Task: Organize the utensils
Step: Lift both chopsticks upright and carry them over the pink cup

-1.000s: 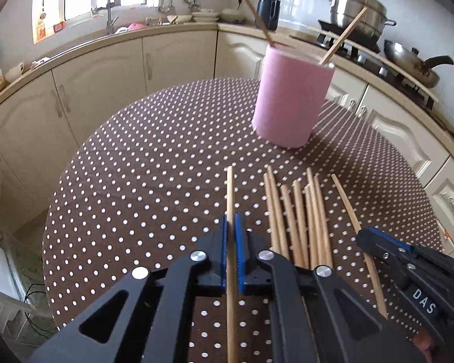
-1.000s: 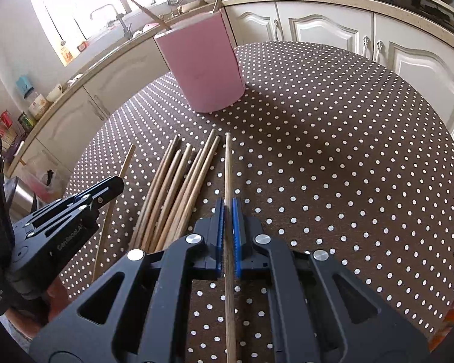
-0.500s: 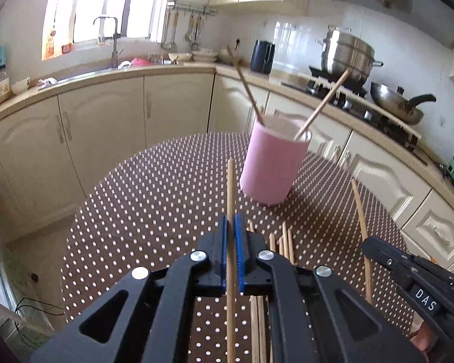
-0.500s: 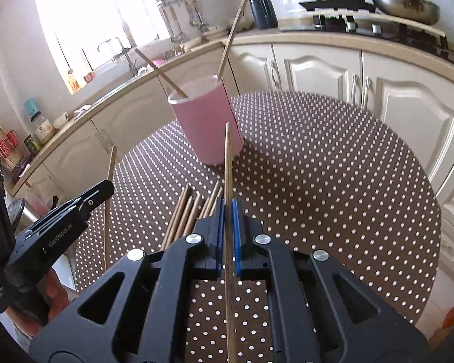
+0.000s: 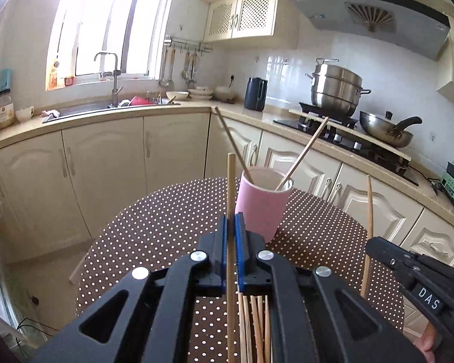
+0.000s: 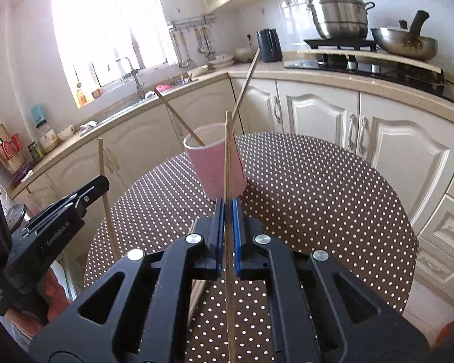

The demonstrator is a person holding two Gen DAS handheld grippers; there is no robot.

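A pink cup stands on the polka-dot table with two wooden chopsticks leaning in it; it also shows in the right wrist view. My left gripper is shut on a wooden chopstick, lifted and tilted up, short of the cup. My right gripper is shut on another chopstick, also raised, its tip in front of the cup. Several loose chopsticks lie on the table below the left gripper. The right gripper with its chopstick shows at the right of the left wrist view.
Cream kitchen cabinets curve behind the table. A stove with a steel pot and a wok is at the back right. A sink with a tap is under the window. The left gripper body is at the left of the right wrist view.
Both grippers have lifted their chopsticks off the table and tilted them upward; the views have swung from the tabletop up toward the cup and kitchen.
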